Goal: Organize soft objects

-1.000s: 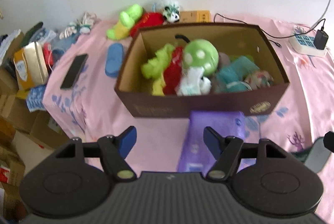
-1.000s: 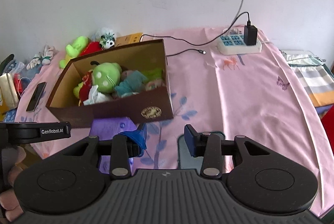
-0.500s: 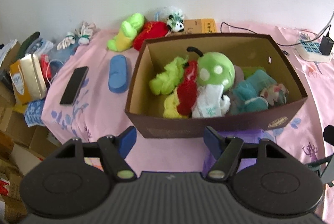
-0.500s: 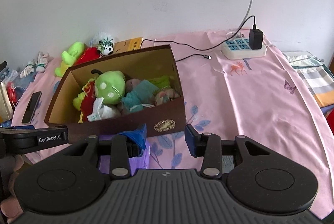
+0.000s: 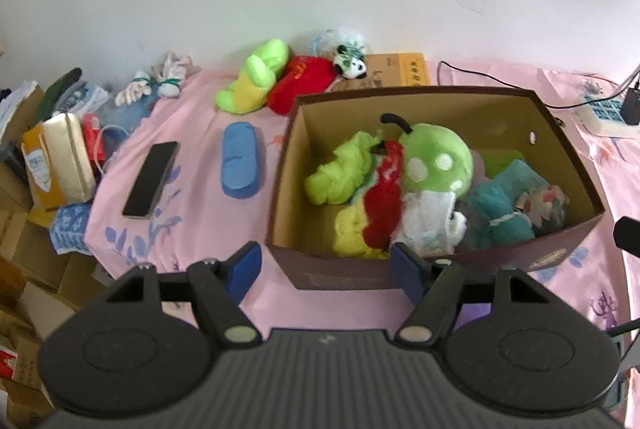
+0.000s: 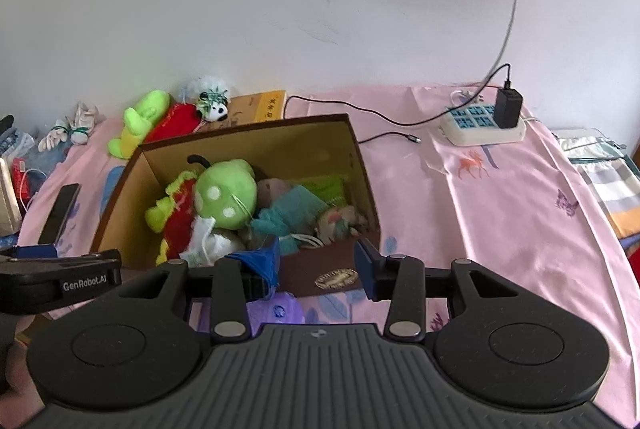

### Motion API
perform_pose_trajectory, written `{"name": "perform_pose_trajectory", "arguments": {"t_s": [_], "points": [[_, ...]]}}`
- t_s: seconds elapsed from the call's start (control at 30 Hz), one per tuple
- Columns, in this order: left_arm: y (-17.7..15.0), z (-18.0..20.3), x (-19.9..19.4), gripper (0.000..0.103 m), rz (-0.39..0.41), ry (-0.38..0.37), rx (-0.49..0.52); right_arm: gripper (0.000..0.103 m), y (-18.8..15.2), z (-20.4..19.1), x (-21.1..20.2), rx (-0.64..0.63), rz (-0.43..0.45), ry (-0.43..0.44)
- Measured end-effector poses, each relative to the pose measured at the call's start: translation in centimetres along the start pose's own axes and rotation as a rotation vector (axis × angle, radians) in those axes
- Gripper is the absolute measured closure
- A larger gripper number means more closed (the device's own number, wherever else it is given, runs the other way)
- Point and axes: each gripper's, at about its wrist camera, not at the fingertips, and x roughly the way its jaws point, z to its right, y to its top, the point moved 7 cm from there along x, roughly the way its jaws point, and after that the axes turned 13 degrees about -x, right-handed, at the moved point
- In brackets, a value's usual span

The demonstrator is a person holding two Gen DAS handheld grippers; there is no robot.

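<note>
At the far left a black phone (image 5: 150,179) and a blue case (image 5: 241,165) lie flat on the pink sheet (image 6: 500,213), which may cover a bed or a bench; I cannot tell which. Behind them, against the wall, a green plush (image 5: 256,75), a red plush (image 5: 304,83) and a small panda toy (image 5: 352,63) are not yet boxed. The left gripper (image 5: 326,265) hangs low before the brown cardboard box (image 5: 440,269), its jaws apart and empty. Inside the box sit a round green spotted plush (image 5: 436,161), red and yellow-green cloth, and a teal bundle (image 5: 500,213). To do the next pick well, I judge the left gripper should pass left of the box wall, reach the loose toys at the back and pinch a thick fold. The right gripper (image 6: 316,265) also stands parted, holding nothing. Readable writing: "GenRobot.AI" on the other gripper's arm; the box's gold emblem is too small to read. A power strip (image 6: 480,127) lies far right.
</note>
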Motion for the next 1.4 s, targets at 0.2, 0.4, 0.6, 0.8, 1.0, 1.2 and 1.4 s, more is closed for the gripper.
{"name": "perform_pose_trajectory", "arguments": {"t_s": [0.2,0.4,0.6,0.8,1.0,1.2,1.4], "points": [[0.7,-1.1,-0.5,0.030,0.008,0.032,-0.032,0.078,0.1,-0.8,0.6,-0.033,-0.007,0.017],[0.9,-1.4,-0.9,0.030,0.018,0.035,-0.042,0.078,0.2,-0.7,0.6,-0.031,0.017,0.030],[1.1,-1.0,-1.2,0.029,0.004,0.015,-0.056,0.078,0.6,-0.4,0.7,-0.032,0.002,0.040],[0.6,-0.8,-0.8,0.026,-0.010,0.007,-0.051,0.077,0.3,-0.7,1.3,-0.041,-0.020,0.030],[0.2,-1.1,-0.1,0.025,-0.039,-0.005,-0.051,0.077,-0.1,-1.4,1.7,-0.054,-0.041,0.014],[0.1,-1.2,-0.2,0.024,-0.022,-0.002,-0.069,0.076,-0.5,-1.1,2.8,-0.047,-0.083,0.005],[-0.4,-0.3,0.1,0.024,-0.026,-0.014,-0.053,0.076,-0.7,-0.3,2.6,-0.033,-0.078,-0.013]]}}
